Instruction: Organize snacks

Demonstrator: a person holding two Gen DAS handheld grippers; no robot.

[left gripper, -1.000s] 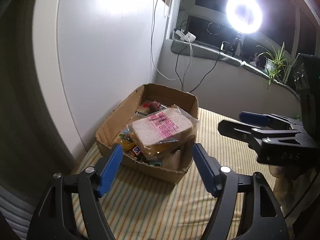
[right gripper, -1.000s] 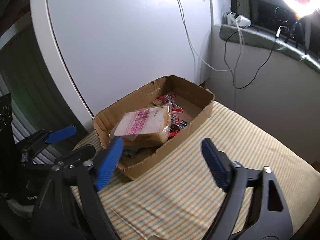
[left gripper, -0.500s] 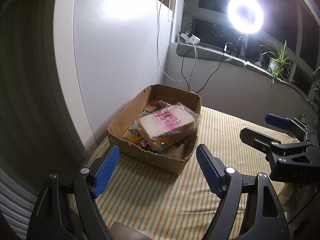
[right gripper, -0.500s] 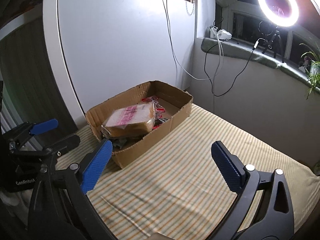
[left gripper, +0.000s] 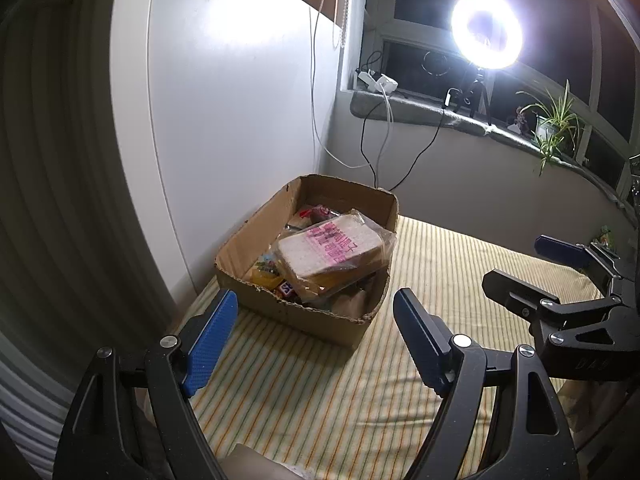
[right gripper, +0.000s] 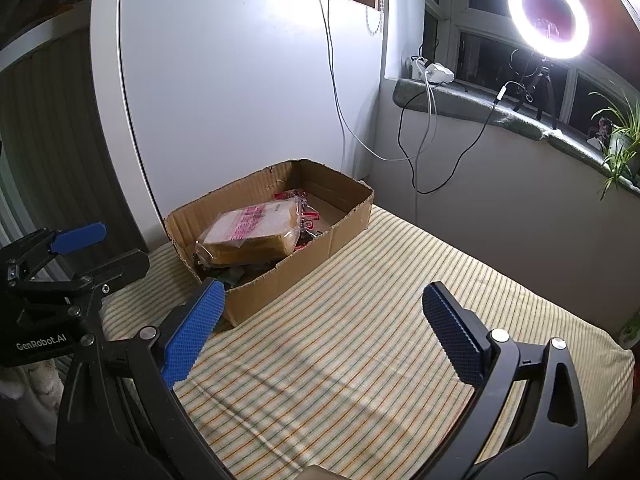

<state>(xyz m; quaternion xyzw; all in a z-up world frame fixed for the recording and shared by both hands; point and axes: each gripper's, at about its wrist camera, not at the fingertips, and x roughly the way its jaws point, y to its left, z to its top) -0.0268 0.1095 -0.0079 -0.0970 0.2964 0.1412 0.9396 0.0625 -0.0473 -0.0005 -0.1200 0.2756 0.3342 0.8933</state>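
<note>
**Snacks piled in the cardboard box, both claws wide and empty**

A cardboard box [left gripper: 256,240] with torn, flapless edges sits on the striped cloth of the table [left gripper: 360,400], at its far left corner against the white wall panel [left gripper: 224,112]. On top of the pile lies a bag of sliced bread [left gripper: 332,252] in clear plastic with pink printing, tilted so that one end rests near the box's right-hand wall. Beneath and beside it are smaller packets: a yellow wrapper [left gripper: 264,274] at the near left, a red packet [left gripper: 316,213] toward the far end, others too crowded to tell apart. In the right wrist view the bread [right gripper: 252,228] fills the near half of the box [right gripper: 348,224], with red wrappers [right gripper: 306,216] behind it.

The left claw [left gripper: 316,340] stands wide with nothing between its blue pads, just short of the box's near wall. The right claw [right gripper: 324,332] is spread wide too, empty, over bare cloth beside the box. A ring light [left gripper: 486,30] glares from the windowsill.
</note>
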